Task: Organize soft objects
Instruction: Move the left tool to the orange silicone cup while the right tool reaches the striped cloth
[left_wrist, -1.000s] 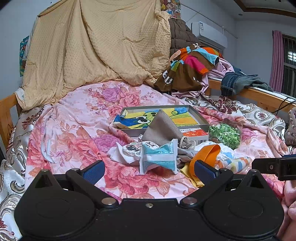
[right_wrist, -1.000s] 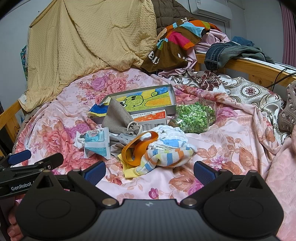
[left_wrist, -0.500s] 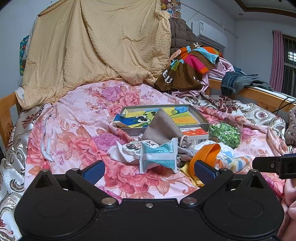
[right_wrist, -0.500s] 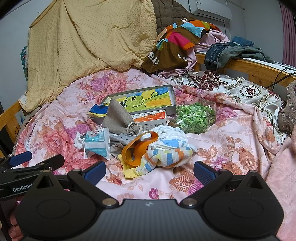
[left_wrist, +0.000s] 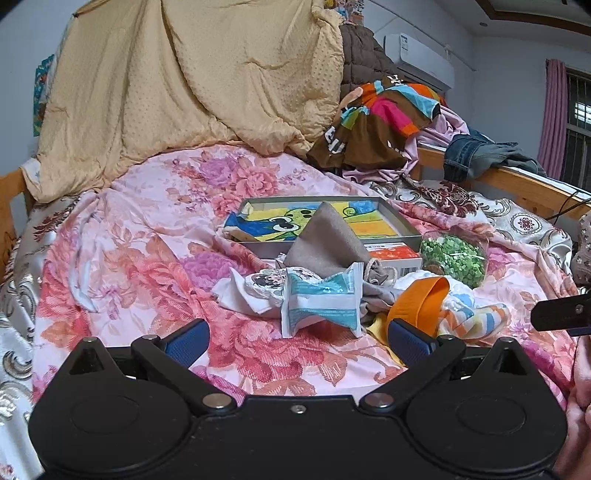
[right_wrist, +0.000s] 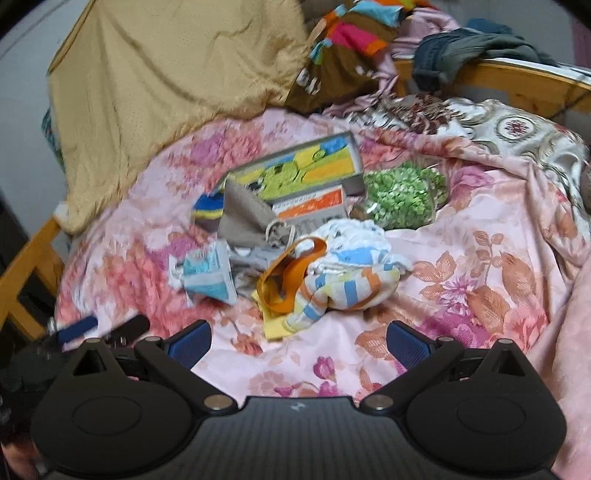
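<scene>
Both claws hang with their jaws spread wide and nothing between them: the left claw (left_wrist: 297, 338) and the right claw (right_wrist: 299, 338), over a bed (right_wrist: 480, 266) with a flowered cover. Ahead lies a heap of soft things: a striped cloth (right_wrist: 347, 288), an orange strap (right_wrist: 284, 273), a grey pouch (left_wrist: 325, 243), beside an open box (left_wrist: 391, 218).

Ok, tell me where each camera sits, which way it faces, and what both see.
Left wrist: on the left tool, facing along the bed at the blue-white packet; its open fingers, the right tool's tip and a bit of hand show.
Right wrist: on the right tool, blurred, tilted down at the striped cloth; its open fingers and the left tool show.
Shared: packet, striped cloth, orange strap, tray.
</scene>
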